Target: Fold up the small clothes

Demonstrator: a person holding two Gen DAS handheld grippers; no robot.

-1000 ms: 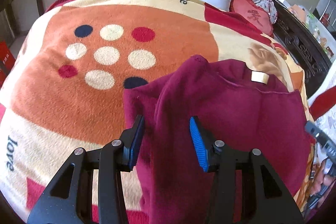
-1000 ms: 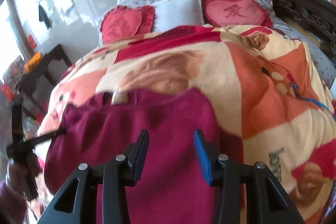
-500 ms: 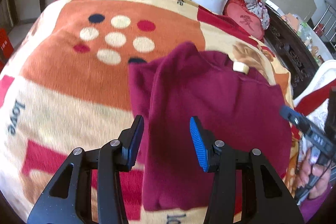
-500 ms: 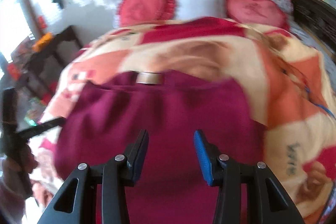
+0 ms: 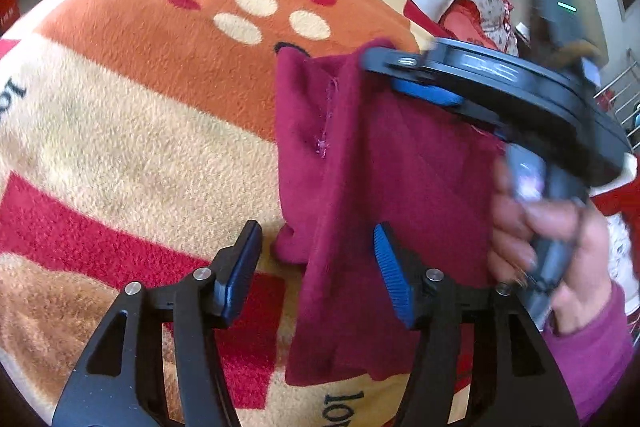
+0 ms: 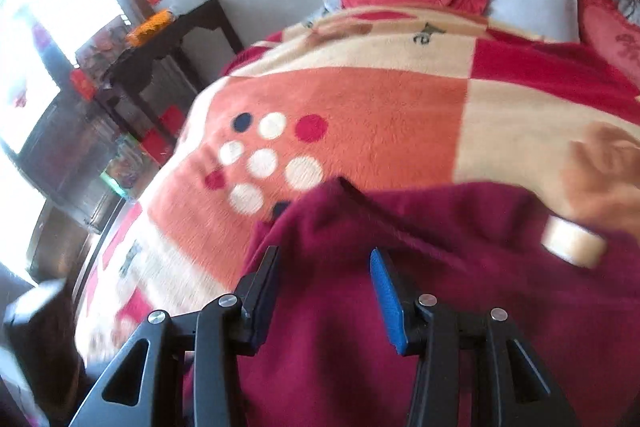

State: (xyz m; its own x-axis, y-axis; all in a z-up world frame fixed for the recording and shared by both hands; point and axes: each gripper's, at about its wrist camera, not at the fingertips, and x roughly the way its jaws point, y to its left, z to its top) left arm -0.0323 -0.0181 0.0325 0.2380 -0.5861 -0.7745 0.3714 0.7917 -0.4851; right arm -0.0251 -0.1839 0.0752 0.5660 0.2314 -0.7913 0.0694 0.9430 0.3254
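On the bed, across a fleecy orange-and-cream blanket (image 5: 132, 115), a small maroon garment (image 5: 400, 187) lying partly folded, long axis running away from the cameras toward the pillows. Down at the near hem, left hand-held gripper (image 5: 316, 267) straddling the garment's left folded edge: jaws just widened, cloth in the gap between them but neither pad pressing on it, so released, nothing gripped. Up at the far end, right hand-held gripper (image 5: 432, 83) reaching across near the garment's top corner, blue pad skimming the cloth; from its own wrist view, jaws parted over the maroon fabric, no pinch showing, so loose there as well, though motion blur hides whether the lower finger touches the cloth. A hand (image 5: 536, 227) wrapped round that gripper's handle, purple sleeve behind it.

Key relation: a doubled strip along the garment's left side, a stitched seam with loose threads running lengthways down it, directly ahead of the left jaws and running up to where the right jaws hover. Left one nearer the hem, right one nearer the collar end, with a pale neck label (image 6: 572, 241) off to the right in the right wrist view. Likely next: a pinch at both ends of that same edge, then a carry across the long axis. Risk, by judgement: soft knit slumping between the two holds if one end lifts first.
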